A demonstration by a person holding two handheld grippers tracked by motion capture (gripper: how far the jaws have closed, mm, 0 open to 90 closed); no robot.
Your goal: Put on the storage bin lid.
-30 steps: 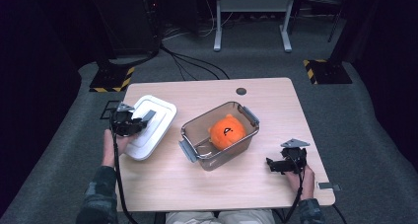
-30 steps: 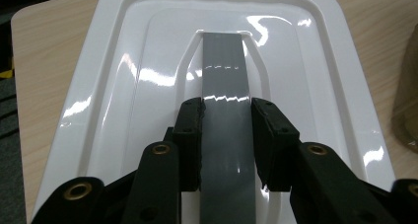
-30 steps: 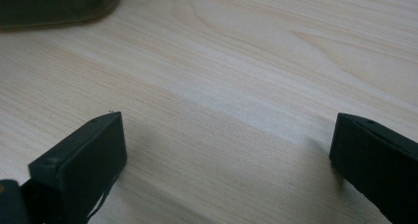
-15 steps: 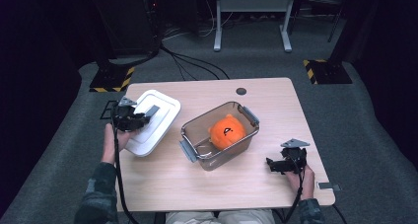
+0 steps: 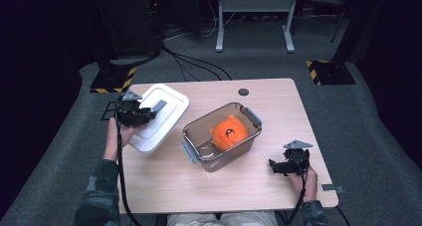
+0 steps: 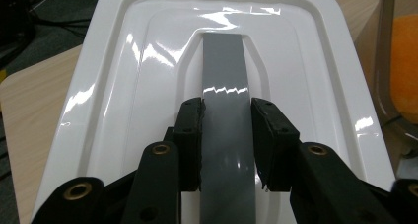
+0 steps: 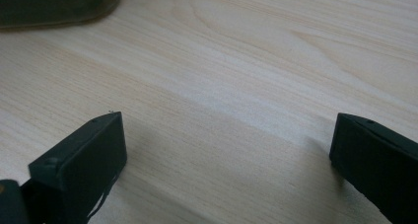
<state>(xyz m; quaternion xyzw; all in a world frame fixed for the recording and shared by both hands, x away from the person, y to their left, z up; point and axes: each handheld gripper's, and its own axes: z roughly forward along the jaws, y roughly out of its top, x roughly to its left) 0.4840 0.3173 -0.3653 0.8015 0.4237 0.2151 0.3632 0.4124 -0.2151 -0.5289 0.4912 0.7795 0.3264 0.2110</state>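
Observation:
A white lid (image 5: 160,117) with a grey handle strip (image 6: 225,105) is lifted off the table at the left. My left gripper (image 5: 145,114) is shut on that grey handle, one pad (image 6: 191,130) on each side of it. A clear plastic container (image 5: 221,136) with grey latches stands in the middle of the table, and an orange ball-like toy (image 5: 229,133) lies inside it. My right gripper (image 5: 274,166) rests low over the bare wood at the table's right front, jaws wide open with nothing between them (image 7: 226,150).
The wooden table (image 5: 259,191) has a dark round hole cover (image 5: 243,92) near its far edge. A small grey tag (image 5: 331,188) lies at the front right corner. Cables and stand bases lie on the dark floor beyond the table.
The left gripper has risen and moved away from the person with the white lid in its grip; the lid now sits higher and tilted. The right gripper has stayed put.

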